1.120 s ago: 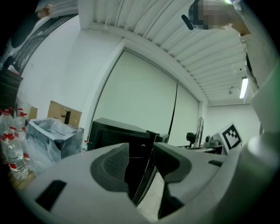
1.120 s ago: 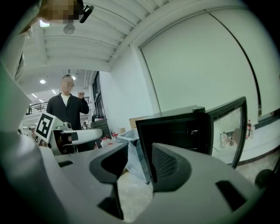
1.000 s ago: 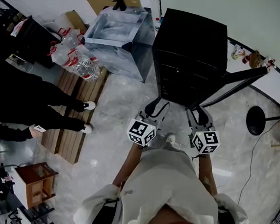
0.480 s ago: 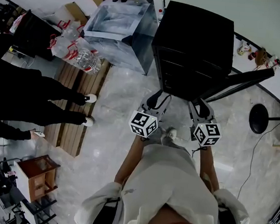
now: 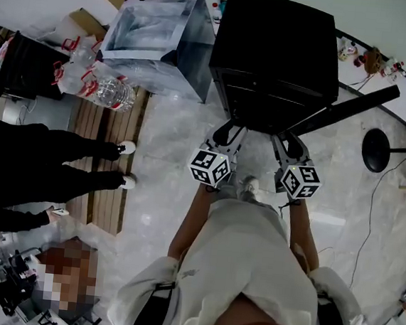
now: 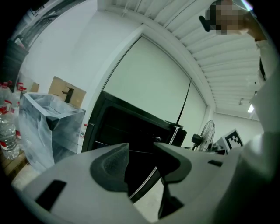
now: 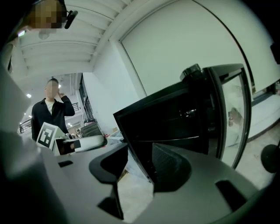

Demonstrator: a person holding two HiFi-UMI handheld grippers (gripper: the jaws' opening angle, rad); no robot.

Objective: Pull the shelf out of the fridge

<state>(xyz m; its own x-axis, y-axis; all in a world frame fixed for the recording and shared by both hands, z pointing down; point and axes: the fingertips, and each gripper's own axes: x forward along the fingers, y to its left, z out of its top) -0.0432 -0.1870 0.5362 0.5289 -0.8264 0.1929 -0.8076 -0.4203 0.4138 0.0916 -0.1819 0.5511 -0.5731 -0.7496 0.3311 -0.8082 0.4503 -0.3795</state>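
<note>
Jaws stand apart, empty, on left gripper (image 5: pixel 228 134) and right gripper (image 5: pixel 286 142); best bite the shelf (image 7: pixel 175 140) evenly, then pull straight from fridge (image 5: pixel 279 44).

The floor (image 5: pixel 165 144) is shiny grey stone. The walls (image 6: pixel 65 48) are white. A fan (image 6: pixel 207 133) stands far back, and water bottles (image 5: pixel 99 87) sit by wooden boards (image 5: pixel 107 195).

The left gripper (image 6: pixel 142 164) has its fingers (image 6: pixel 109 168) apart at lower centre, framing the black fridge (image 6: pixel 127 127); a clear bin (image 6: pixel 43 127) stands at left.
</note>
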